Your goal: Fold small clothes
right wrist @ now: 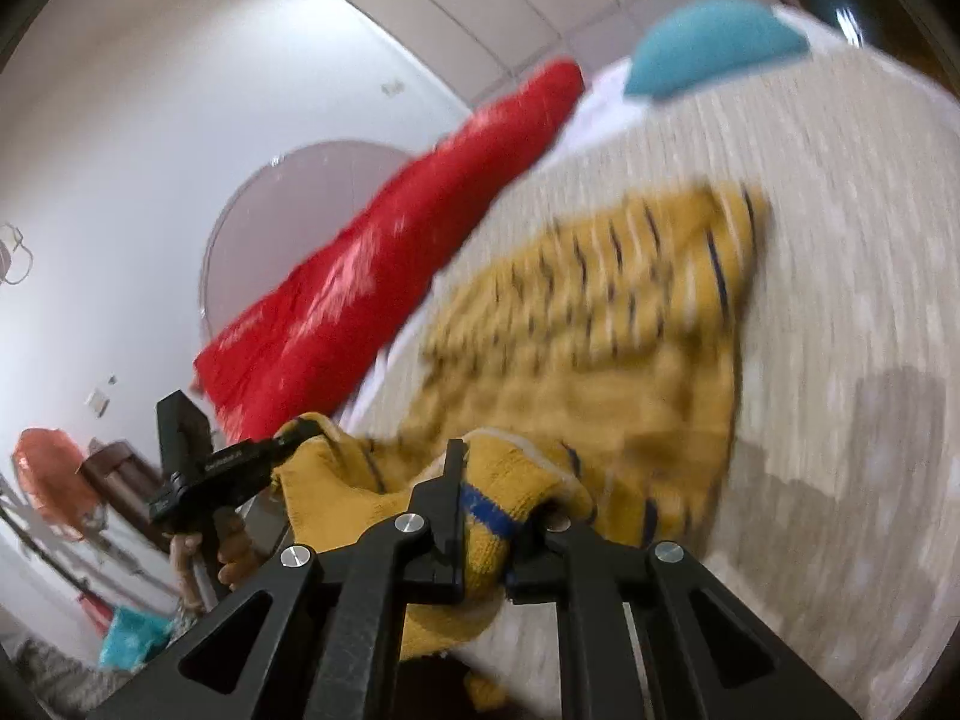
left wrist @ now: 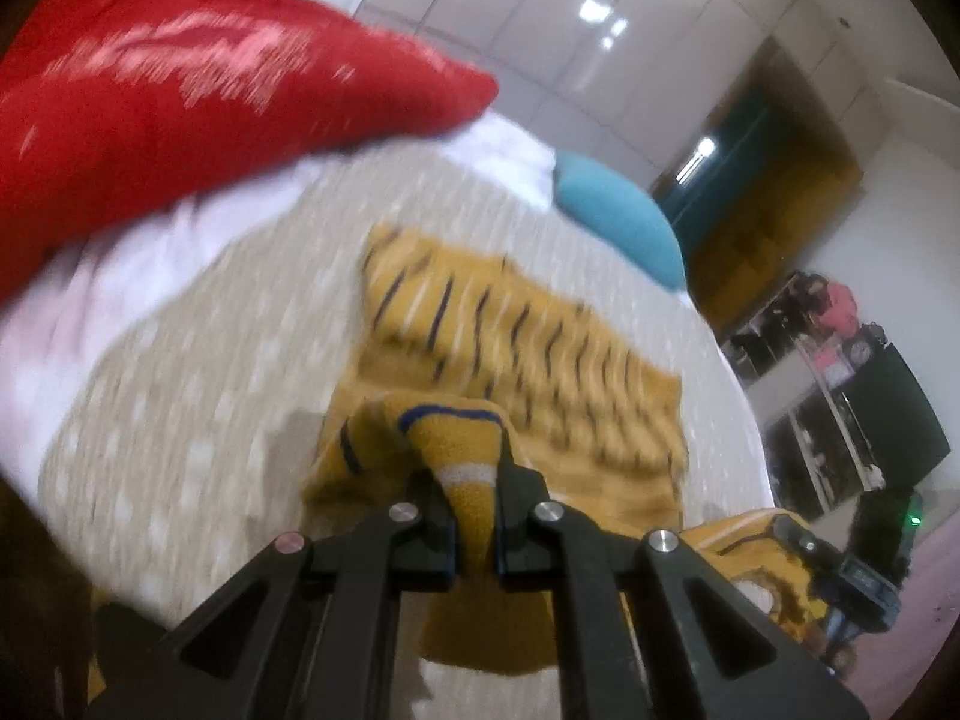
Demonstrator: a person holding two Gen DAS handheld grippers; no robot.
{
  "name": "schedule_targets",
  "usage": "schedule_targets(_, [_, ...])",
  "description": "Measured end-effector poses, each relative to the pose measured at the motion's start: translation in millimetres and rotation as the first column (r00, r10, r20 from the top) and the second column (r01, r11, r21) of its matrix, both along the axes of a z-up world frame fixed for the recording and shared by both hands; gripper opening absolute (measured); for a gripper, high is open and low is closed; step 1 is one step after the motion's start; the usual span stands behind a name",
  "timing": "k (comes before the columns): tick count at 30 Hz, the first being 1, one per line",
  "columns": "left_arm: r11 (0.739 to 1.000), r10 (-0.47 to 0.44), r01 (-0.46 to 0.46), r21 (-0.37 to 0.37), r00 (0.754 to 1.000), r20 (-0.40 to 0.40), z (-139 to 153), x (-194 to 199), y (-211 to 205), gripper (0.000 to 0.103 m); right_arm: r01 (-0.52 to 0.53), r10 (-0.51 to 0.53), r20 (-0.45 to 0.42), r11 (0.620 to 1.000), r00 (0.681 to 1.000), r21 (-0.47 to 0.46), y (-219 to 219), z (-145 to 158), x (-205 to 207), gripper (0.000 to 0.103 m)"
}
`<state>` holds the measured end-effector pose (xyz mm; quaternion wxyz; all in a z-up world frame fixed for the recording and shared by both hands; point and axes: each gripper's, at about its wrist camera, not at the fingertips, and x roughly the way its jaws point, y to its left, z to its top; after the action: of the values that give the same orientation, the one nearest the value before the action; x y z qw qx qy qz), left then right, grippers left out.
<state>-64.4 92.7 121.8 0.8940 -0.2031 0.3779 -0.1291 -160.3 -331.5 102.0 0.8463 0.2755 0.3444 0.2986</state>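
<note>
A small mustard-yellow knit garment (left wrist: 528, 348) with dark and white stripes lies on the beige dotted bedspread (left wrist: 198, 408). My left gripper (left wrist: 474, 516) is shut on a bunched edge of it, lifted off the bed. My right gripper (right wrist: 489, 516) is shut on another edge with a blue stripe; the garment (right wrist: 606, 312) stretches away from it. The right gripper also shows at the lower right of the left wrist view (left wrist: 798, 540). The left gripper shows at the left of the right wrist view (right wrist: 288, 435). Both views are blurred by motion.
A red pillow (left wrist: 180, 96) and a teal pillow (left wrist: 624, 222) lie at the head of the bed, on white sheets (left wrist: 510, 150). Dark shelves (left wrist: 840, 396) stand past the bed's right edge. The red pillow also shows in the right wrist view (right wrist: 384, 276).
</note>
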Motion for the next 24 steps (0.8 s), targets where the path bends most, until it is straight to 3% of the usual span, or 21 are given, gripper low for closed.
schedule_targets(4, [1.0,0.002,-0.001,0.031,0.999,-0.032,-4,60,-15,0.008,0.05,-0.049,0.022,0.998,0.999,-0.04,4,18,53,0.009])
schedule_targets(11, [0.999,-0.009,0.016,0.044,0.987,-0.158,-36,132,-24,0.008,0.075,-0.081,-0.079,0.994,0.994,-0.08,11,-1,133,0.009])
schedule_targets(14, [1.0,-0.013,0.008,-0.024,0.976,-0.219,-47,171,-21,0.01,0.102,-0.104,-0.169,0.995,0.98,-0.024,2,-19,177,0.013])
schedule_targets(16, [0.995,-0.024,0.0,-0.1,0.969,-0.244,-53,194,-15,0.014,0.149,-0.137,-0.25,0.988,0.958,0.032,-7,-37,207,0.021])
schedule_targets(17, [0.988,-0.019,-0.023,-0.155,0.965,-0.26,-55,206,-9,0.019,0.185,-0.148,-0.327,0.979,0.933,0.083,-17,-54,229,0.031])
schedule_targets(19, [0.973,0.003,-0.059,-0.221,0.969,-0.246,-49,213,1,0.033,0.28,-0.187,-0.415,0.944,0.89,0.175,-32,-77,246,0.034])
schedule_targets(21, [0.974,0.029,-0.071,-0.214,0.981,-0.194,-38,210,3,0.057,0.332,-0.2,-0.446,0.912,0.872,0.242,-42,-87,252,0.04])
schedule_targets(24, [0.986,0.049,-0.07,-0.151,0.988,-0.144,-26,202,7,0.065,0.344,-0.209,-0.431,0.901,0.878,0.263,-48,-86,254,0.044])
